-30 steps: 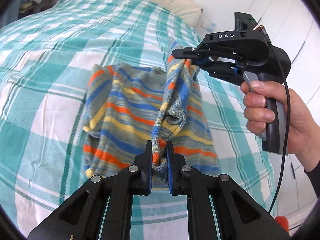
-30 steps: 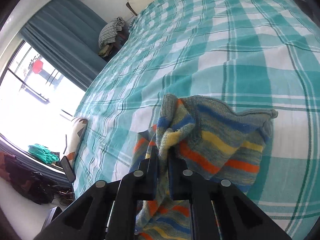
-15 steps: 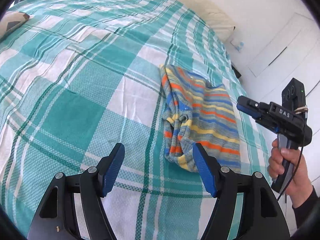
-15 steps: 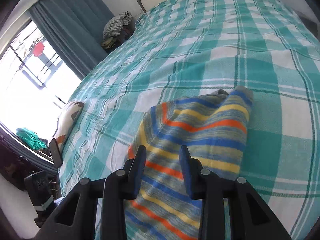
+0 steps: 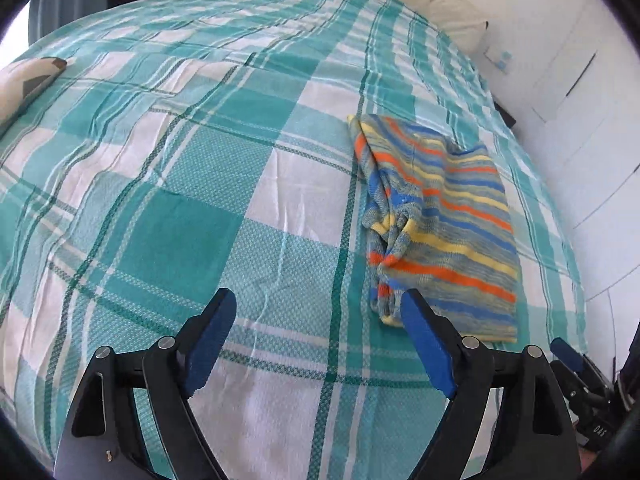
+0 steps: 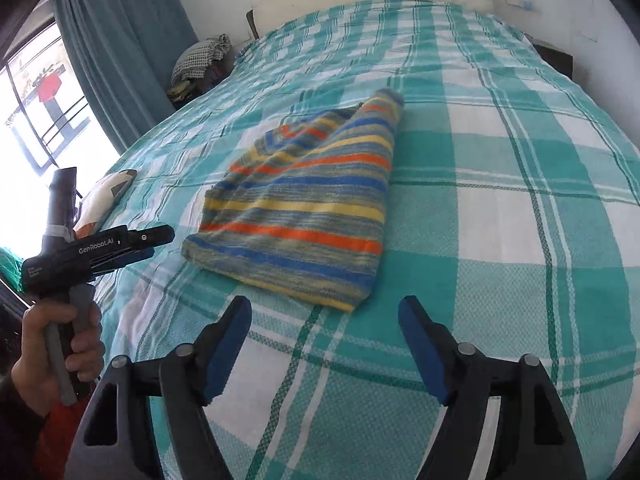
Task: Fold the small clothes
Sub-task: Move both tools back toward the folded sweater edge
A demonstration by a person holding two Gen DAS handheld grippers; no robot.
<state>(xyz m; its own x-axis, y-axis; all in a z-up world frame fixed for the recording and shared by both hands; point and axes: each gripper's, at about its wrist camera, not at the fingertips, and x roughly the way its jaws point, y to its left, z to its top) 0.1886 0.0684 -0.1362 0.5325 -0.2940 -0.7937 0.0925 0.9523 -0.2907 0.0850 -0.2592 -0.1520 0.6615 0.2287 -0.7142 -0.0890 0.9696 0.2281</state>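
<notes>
**Folded knit lies free, both claws spreading**

Striped garment (image 6: 296, 208) lies folded on checked bedspread (image 5: 180, 220), bare cloth all around. Left gripper (image 5: 316, 344) opening, empty, garment at 1 o'clock. Right gripper (image 6: 324, 344) opening, empty, garment at 12. Only right view shows hand (image 6: 52, 352), curtain (image 6: 120, 52).

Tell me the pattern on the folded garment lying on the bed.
The folded garment has horizontal stripes of orange, blue and yellow on grey-green knit; clearest in the right wrist view.
</notes>
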